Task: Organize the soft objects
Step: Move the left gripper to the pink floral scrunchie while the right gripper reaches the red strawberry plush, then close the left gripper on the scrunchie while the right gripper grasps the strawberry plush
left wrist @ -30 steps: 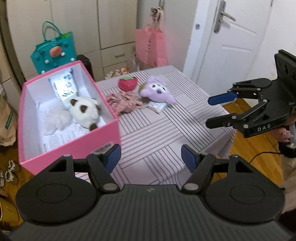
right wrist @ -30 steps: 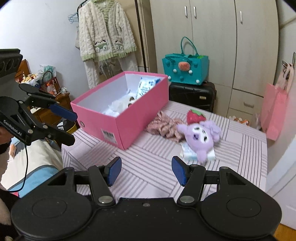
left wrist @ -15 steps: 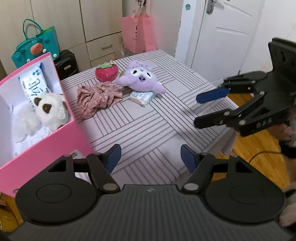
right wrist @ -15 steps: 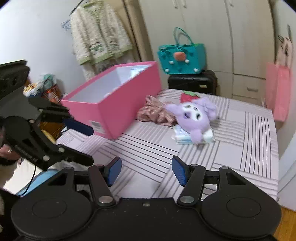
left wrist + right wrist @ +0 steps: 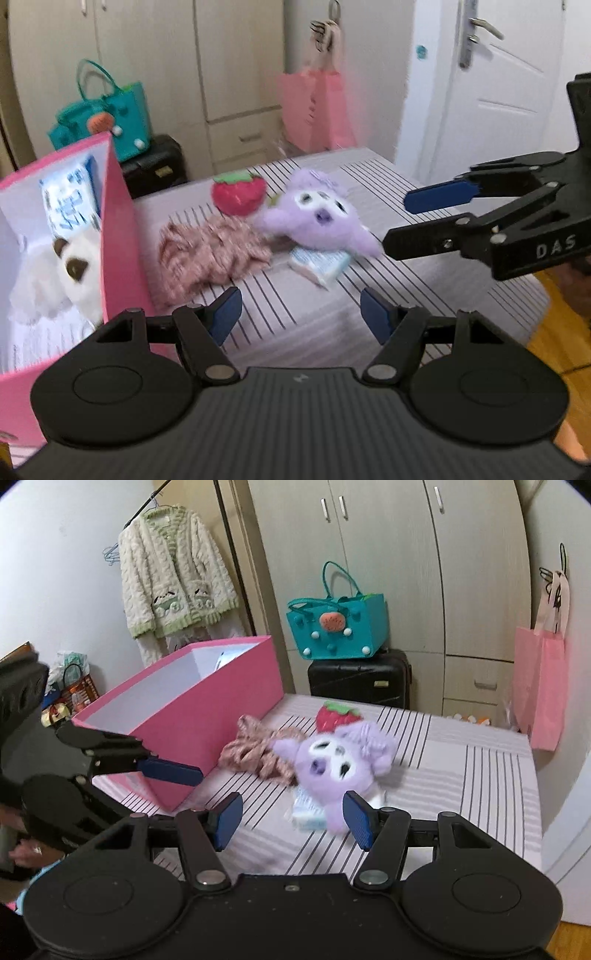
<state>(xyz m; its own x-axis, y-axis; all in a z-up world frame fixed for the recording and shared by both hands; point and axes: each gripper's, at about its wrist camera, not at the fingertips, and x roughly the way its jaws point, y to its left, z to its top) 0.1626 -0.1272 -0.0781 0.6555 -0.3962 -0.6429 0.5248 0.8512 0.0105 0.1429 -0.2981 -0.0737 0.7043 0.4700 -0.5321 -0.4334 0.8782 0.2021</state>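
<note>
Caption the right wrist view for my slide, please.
Open right claw nears purple plush beside pink box.

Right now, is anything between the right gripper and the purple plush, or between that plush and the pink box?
Nothing blocks the open right gripper from the purple plush. Toward the pink box, the floral cloth lies on the table and the left gripper hovers beside the box.

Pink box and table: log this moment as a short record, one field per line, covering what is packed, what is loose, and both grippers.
container: pink box on striped table
in box: white plush, tissue pack
loose on table: purple plush, strawberry plush, floral cloth, small packet partly under purple plush
left gripper: open, holding nothing
right gripper: open, holding nothing, near purple plush
image quality: motion blur
</note>
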